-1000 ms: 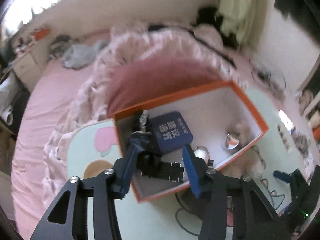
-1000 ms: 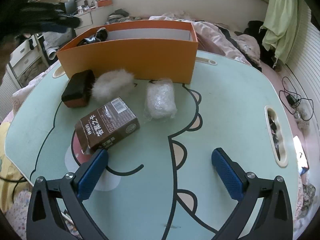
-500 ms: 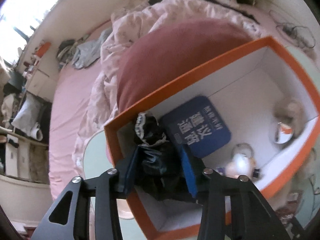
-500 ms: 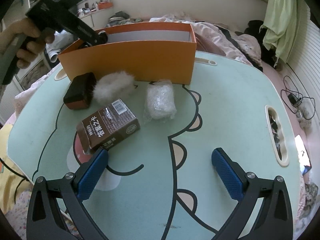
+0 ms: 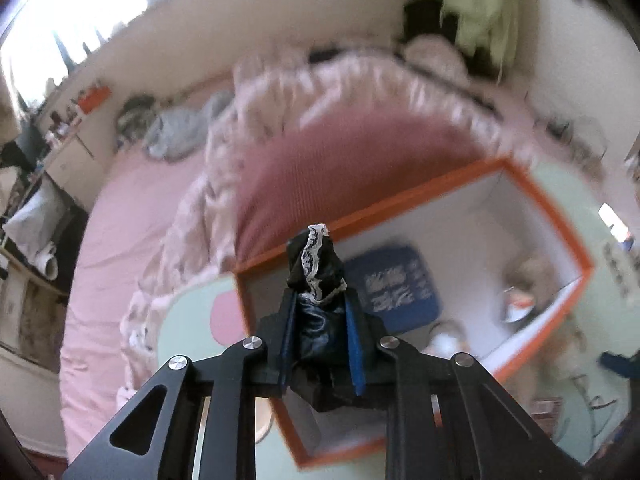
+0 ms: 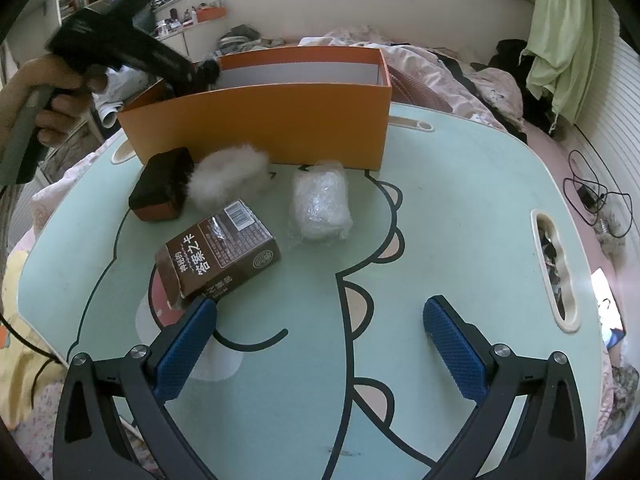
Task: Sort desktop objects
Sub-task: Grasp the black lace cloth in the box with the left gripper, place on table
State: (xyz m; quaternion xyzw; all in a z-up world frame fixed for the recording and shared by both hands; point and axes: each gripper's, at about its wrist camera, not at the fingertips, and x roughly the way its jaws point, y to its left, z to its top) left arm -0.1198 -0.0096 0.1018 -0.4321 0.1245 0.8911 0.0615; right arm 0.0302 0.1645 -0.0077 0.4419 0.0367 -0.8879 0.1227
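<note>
Black lace-trimmed cloth (image 5: pixel 317 276) is pinched between the left gripper's (image 5: pixel 320 344) fingers above the orange box (image 5: pixel 552 216) (blue pouch (image 5: pixel 396 284) inside). Right wrist view: the right gripper (image 6: pixel 320 340) hovers, fingers spread, over the table (image 6: pixel 460 200), near the carton (image 6: pixel 218 254), white bundle (image 6: pixel 320 204), fluff (image 6: pixel 230 178) and brush (image 6: pixel 162 190).

Your left claw (image 5: pixel 320 320) is clamped tight, blue pads pressing both sides of a black lace-trimmed cloth (image 5: pixel 318 268) that sticks up past the fingertips. In the right wrist view your left hand (image 6: pixel 48 96) wraps the handle, tool raised and angled down to the right. Your right claw (image 6: pixel 320 336) is spread wide, nothing between the pads, fingers (image 6: pixel 184 344) level and low over the table (image 6: pixel 460 208).
</note>
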